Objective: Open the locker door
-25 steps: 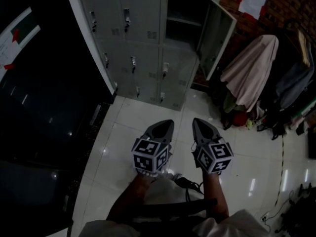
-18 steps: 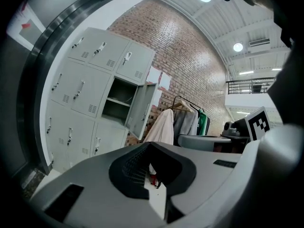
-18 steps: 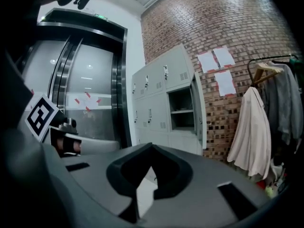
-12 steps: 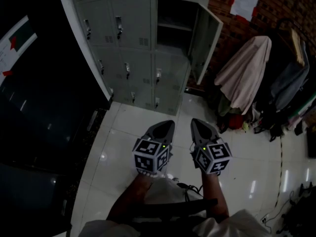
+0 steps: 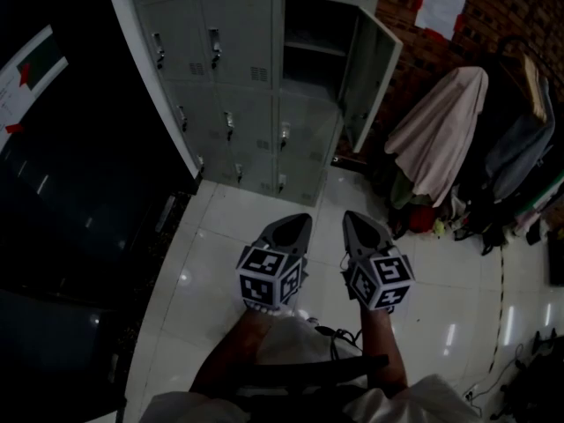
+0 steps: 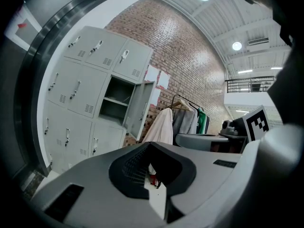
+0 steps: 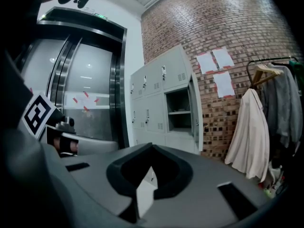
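The grey locker bank [image 5: 238,77] stands against the wall ahead. One upper-right door [image 5: 372,70] hangs swung out to the right and bares an empty shelved compartment [image 5: 313,47]. The other doors are closed. My left gripper [image 5: 298,220] and right gripper [image 5: 352,217] are held side by side over the white floor, well short of the lockers, both shut with nothing between the jaws. The open door [image 6: 139,107] shows beyond the left gripper [image 6: 151,145]. The open compartment [image 7: 179,110] lies beyond the right gripper [image 7: 152,147].
A dark glass lift front [image 5: 70,192] fills the left. At right a clothes rack carries a beige garment [image 5: 441,130] and darker coats. Papers [image 5: 441,3] hang on the brick wall. A cable [image 5: 339,329] lies on the tiles by the person's feet.
The head view has shifted, so the lockers sit a little further left than a second ago. Both grippers stay shut and side by side. The open door has not moved.
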Action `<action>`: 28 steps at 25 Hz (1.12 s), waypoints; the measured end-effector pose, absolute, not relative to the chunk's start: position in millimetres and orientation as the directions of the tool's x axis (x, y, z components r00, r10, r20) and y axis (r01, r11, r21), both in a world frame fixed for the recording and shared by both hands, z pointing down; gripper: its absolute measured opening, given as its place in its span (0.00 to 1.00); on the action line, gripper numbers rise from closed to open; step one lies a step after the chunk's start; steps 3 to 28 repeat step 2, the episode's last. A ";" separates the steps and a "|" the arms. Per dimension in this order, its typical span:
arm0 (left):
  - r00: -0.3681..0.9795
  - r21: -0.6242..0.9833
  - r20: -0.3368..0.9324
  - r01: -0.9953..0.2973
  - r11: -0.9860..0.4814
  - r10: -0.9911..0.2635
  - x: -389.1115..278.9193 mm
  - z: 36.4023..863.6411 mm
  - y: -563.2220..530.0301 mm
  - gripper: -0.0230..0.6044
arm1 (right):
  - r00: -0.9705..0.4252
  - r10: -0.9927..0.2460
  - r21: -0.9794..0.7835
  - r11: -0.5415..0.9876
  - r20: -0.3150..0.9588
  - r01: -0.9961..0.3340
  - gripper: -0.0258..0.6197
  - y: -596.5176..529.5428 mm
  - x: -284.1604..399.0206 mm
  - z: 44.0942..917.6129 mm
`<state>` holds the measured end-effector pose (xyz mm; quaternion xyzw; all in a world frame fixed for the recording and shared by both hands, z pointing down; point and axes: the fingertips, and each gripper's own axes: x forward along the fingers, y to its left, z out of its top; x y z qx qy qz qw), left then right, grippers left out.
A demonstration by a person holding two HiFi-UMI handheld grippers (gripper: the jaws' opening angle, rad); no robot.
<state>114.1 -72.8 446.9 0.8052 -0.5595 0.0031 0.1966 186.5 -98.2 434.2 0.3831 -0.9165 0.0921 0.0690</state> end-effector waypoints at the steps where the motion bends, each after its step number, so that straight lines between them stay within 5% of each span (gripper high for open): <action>1: 0.374 0.313 0.224 -0.902 -0.297 -0.900 113.1 446.7 -73.1 0.03 | -0.697 -0.690 -0.113 0.690 0.197 -0.715 0.04 -98.1 185.3 434.2; 28: 0.374 0.312 0.223 -0.902 -0.297 -0.900 112.1 446.5 -73.4 0.03 | -0.697 -0.690 -0.110 0.691 0.198 -0.715 0.04 -98.0 184.2 434.1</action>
